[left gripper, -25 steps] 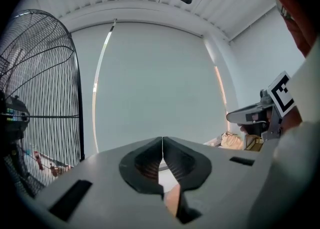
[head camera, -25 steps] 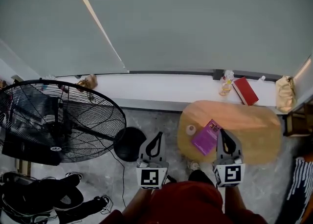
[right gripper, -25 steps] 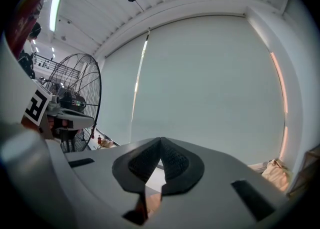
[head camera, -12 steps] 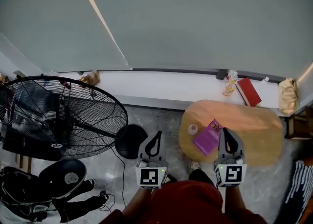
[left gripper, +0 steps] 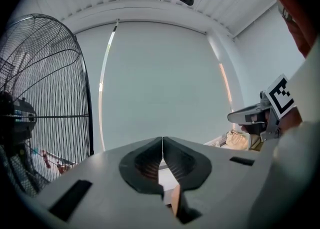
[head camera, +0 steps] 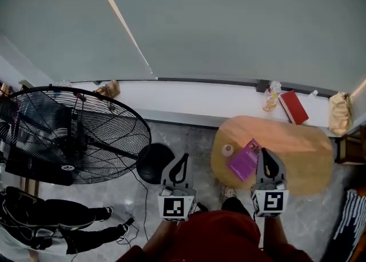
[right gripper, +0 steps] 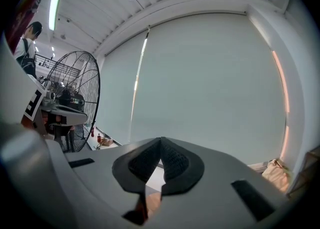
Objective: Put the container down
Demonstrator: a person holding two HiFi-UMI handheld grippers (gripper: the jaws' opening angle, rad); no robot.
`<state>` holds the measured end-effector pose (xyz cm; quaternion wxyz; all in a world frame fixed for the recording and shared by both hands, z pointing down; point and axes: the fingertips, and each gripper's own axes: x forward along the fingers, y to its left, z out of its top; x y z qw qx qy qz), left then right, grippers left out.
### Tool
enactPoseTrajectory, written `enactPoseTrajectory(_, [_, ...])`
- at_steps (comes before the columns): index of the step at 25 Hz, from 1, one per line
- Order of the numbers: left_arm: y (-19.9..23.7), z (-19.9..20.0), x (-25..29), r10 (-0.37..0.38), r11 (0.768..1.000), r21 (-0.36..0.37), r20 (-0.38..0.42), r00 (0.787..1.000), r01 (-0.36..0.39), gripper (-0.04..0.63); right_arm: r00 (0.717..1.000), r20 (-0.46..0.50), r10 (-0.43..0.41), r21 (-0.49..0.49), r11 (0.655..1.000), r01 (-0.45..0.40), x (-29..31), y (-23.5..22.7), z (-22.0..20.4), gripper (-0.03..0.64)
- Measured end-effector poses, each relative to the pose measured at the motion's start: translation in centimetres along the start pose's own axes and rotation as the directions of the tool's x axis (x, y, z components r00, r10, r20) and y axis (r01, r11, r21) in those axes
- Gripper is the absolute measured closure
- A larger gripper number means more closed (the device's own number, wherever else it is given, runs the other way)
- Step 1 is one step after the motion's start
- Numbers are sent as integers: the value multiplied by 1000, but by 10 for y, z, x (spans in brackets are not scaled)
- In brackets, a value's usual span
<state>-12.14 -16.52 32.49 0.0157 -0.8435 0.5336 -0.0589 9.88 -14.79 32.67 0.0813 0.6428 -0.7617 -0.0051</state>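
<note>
1. My left gripper (left gripper: 162, 139) has its jaws pressed together with nothing between them. My right gripper (right gripper: 160, 139) is the same, tight and empty.
2. Over the last second neither gripper has shifted noticeably in the lower middle of the head view. The only real change is a person (head camera: 57, 215) in dark clothes moving across the floor at the lower left.
3. The small white container (head camera: 227, 150) has kept its spot at the left edge of the table (head camera: 297, 152), just left of the purple booklet (head camera: 245, 159) and apart from both grippers. I judge it is already put down, with nothing left to release.
4. Count: two grippers, one container, one booklet, one table, one fan (head camera: 68, 135). On the ledge (head camera: 200, 99) at the upper right are one bottle (head camera: 270, 99), one red book (head camera: 295, 107) and one paper bag (head camera: 338, 113).
</note>
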Motion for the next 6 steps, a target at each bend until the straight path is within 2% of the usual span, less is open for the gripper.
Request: enactPoseTrajectory(6, [-5,0,4,-9,1000,-16,0,1000,9,586,999,0,-37,12,999,37,0,-9,-3,620])
